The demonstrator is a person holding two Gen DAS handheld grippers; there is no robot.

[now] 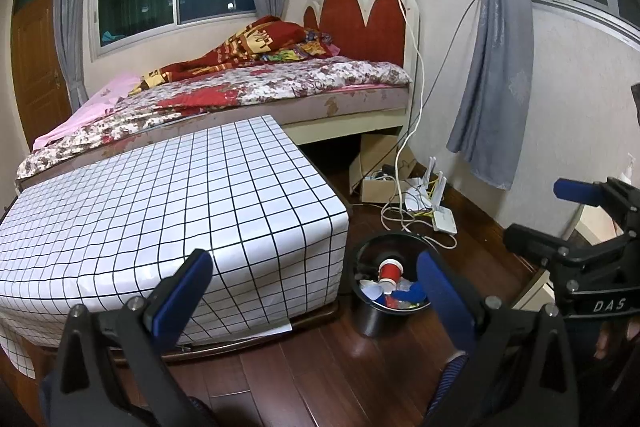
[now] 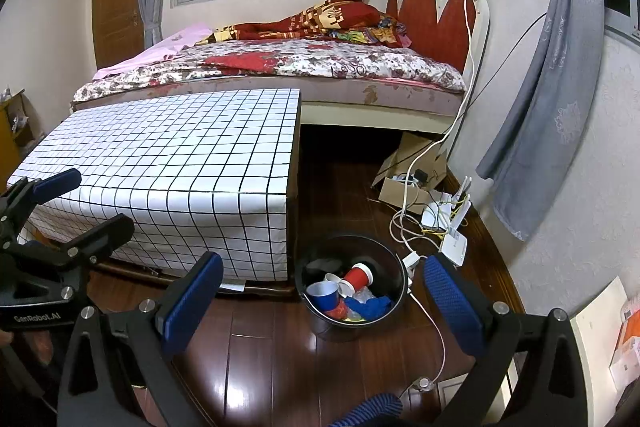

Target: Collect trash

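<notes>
both claws are spread and hold nothing: the right gripper (image 2: pixel 320 307) frames the black trash bin (image 2: pixel 394 267) between its blue pads, and the left gripper (image 1: pixel 316 291) sees that bin at about 1 o'clock, just beside the checkered table's (image 1: pixel 160 203) corner. inside lie 1 red cup (image 2: pixel 358 277), 1 blue cup (image 2: pixel 324 295), a white cup and blue scraps, so collecting looks largely done. from the bin outward, only cables and a router (image 2: pixel 454 241) show at 2 o'clock with papers at 4 o'clock, and whether any trash is left i cannot tell.
</notes>
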